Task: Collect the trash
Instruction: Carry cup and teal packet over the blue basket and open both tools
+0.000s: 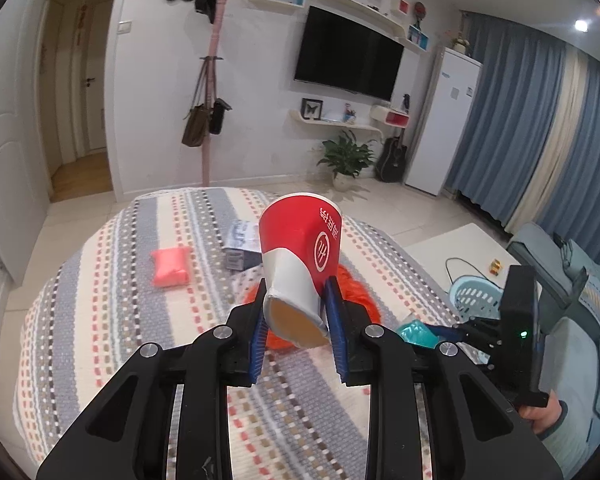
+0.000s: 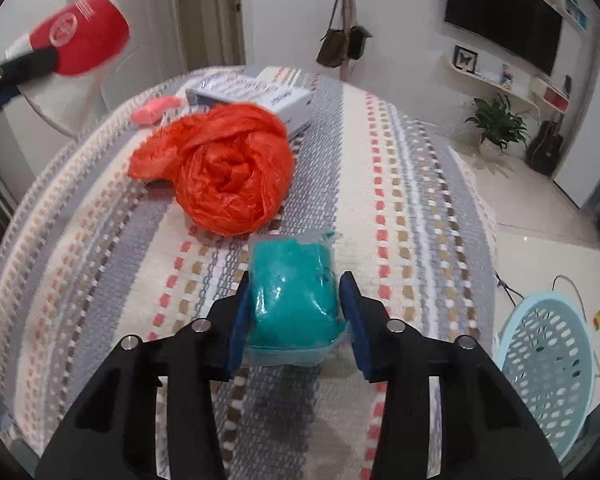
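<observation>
Red/white cup [image 1: 300, 248], teal packet [image 2: 294, 300], orange bag [image 2: 224, 172], striped cloth [image 2: 400, 200].

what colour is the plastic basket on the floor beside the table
Pale blue: the perforated plastic laundry-style basket shows best in the right wrist view.

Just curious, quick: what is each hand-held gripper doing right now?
Left hand-held gripper: closed on the red paper cup.
Right hand-held gripper: around the teal packet; grip cannot be told.

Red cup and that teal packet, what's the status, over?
Left gripper shut on red cup, held off the bed. Right gripper around teal packet, grip unclear. Blue basket at right; path open.
</observation>
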Motion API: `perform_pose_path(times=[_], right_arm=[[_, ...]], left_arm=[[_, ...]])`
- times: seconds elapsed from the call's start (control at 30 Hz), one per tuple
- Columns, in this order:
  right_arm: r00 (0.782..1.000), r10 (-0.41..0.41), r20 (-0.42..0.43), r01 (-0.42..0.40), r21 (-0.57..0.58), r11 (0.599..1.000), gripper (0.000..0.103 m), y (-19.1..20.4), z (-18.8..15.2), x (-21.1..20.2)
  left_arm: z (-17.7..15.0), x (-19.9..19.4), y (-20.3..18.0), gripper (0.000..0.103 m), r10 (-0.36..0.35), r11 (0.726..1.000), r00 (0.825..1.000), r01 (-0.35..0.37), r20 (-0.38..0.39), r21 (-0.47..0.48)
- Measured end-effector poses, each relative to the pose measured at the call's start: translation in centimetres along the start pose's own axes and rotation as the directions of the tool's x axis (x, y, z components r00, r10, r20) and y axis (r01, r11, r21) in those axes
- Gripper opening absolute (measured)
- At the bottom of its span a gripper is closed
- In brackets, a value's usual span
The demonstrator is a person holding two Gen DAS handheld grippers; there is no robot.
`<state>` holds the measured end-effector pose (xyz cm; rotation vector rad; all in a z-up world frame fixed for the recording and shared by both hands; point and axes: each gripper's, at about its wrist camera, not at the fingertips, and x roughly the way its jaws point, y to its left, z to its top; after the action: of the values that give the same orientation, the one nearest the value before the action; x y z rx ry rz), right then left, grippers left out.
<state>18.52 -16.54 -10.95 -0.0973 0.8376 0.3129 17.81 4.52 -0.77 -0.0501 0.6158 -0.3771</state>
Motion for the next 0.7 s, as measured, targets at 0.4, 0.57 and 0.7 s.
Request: perform_pose_path(times=[0.4,0.57,0.7], right_arm=[[0.959,-0.255,0.122,0.219,0.249,0.944,0.038,-10.2,-1.9,-9.0],[0.929,-0.367,0.042,0.326,0.376,0.868,0.038,-14.9,-5.3,-10.0],[0.918,-0.395,-0.029,0.362,0.464,0.809,0.038,-18.8,-8.2,-10.0]], left_arm=[[3.0,4.2,-10.5,0.025,-0.198,0.975,0.980,0.196,0.012,0.104],[3.0,7.9,-16.6,0.025,-0.323,0.938,0.945,0.326,-0.042,0.122],[1.8,11.0,-21.3,0.025,-0.384,0.906,0.916,0.399,-0.117,0.145]])
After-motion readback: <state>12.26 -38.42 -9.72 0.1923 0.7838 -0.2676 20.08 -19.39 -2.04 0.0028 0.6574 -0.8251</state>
